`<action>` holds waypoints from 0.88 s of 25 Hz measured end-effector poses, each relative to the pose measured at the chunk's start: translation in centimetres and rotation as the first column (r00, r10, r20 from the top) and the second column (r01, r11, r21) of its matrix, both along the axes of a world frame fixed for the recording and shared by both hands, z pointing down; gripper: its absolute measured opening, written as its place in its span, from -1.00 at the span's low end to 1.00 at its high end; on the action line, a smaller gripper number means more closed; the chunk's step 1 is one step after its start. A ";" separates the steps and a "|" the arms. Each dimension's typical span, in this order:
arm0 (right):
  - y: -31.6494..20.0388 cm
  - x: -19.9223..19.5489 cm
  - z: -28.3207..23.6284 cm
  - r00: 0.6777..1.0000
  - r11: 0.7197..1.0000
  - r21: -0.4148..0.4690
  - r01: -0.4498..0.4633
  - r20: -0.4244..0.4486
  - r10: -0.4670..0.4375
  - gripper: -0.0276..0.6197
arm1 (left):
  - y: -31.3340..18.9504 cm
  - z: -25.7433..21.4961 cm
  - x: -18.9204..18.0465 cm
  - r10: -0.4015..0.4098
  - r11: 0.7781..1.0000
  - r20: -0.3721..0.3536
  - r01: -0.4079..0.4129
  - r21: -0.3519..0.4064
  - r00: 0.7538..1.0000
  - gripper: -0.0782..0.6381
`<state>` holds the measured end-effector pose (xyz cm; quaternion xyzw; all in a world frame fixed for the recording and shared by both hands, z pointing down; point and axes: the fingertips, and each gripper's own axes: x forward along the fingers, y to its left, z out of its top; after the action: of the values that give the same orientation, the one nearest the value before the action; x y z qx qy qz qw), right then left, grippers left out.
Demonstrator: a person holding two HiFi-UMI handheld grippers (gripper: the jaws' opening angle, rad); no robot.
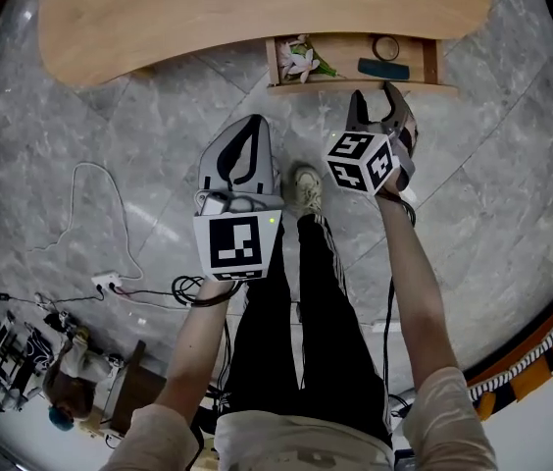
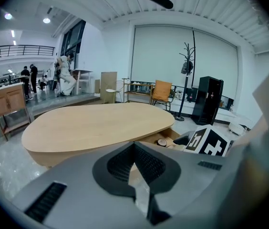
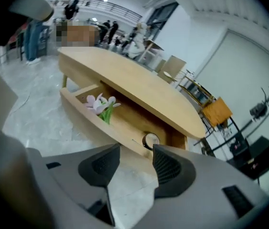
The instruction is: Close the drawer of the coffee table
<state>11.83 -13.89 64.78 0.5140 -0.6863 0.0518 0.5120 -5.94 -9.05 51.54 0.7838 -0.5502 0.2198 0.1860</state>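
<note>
The wooden coffee table (image 1: pixel 208 18) runs along the top of the head view, and its drawer (image 1: pixel 365 87) stands pulled out toward me. Inside lie pale flowers (image 1: pixel 298 60), a tape roll (image 1: pixel 386 48) and a dark flat object (image 1: pixel 383 69). My right gripper (image 1: pixel 375 93) hangs just before the drawer front, open, with nothing between its fingers. The right gripper view shows the drawer (image 3: pixel 91 120), the flowers (image 3: pixel 100 104) and the roll (image 3: pixel 150 140) beyond the open right gripper (image 3: pixel 136 151). My left gripper (image 1: pixel 255 121) is shut and empty, further left over the floor; the left gripper (image 2: pixel 134 147) faces the table (image 2: pixel 96 123).
The floor is grey marble. White cable and a power strip (image 1: pixel 110 283) lie at the left. The person's legs and a shoe (image 1: pixel 306 189) are between the two arms. An orange striped object (image 1: pixel 531 351) sits at the lower right. Chairs and a coat stand (image 2: pixel 188 66) are far behind.
</note>
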 end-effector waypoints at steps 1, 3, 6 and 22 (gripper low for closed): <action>0.1 0.1 0.1 0.997 0.998 0.006 -0.065 0.035 0.065 -0.23 | -0.1 0.2 0.0 0.001 1.000 0.003 -0.001 -0.001 1.000 -0.76; 0.2 0.4 0.2 0.975 0.981 0.009 -0.194 0.110 0.192 -0.23 | -0.2 0.5 0.1 0.007 1.000 0.009 -0.007 -0.001 1.000 -0.76; 0.6 0.5 0.4 0.911 0.938 -0.014 -0.346 0.234 0.339 -0.32 | -0.1 0.9 0.7 0.016 1.000 0.005 -0.016 -0.004 1.000 -0.76; -0.3 -0.7 -1.6 0.839 0.933 0.030 -0.360 0.447 0.309 -0.90 | 0.5 1.6 2.4 0.064 0.997 -0.032 -0.065 -0.032 0.997 -0.76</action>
<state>11.10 -14.20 63.16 0.6293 -0.6844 0.2149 0.2989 -3.54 -8.52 53.14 0.8012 -0.5180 0.2229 0.2001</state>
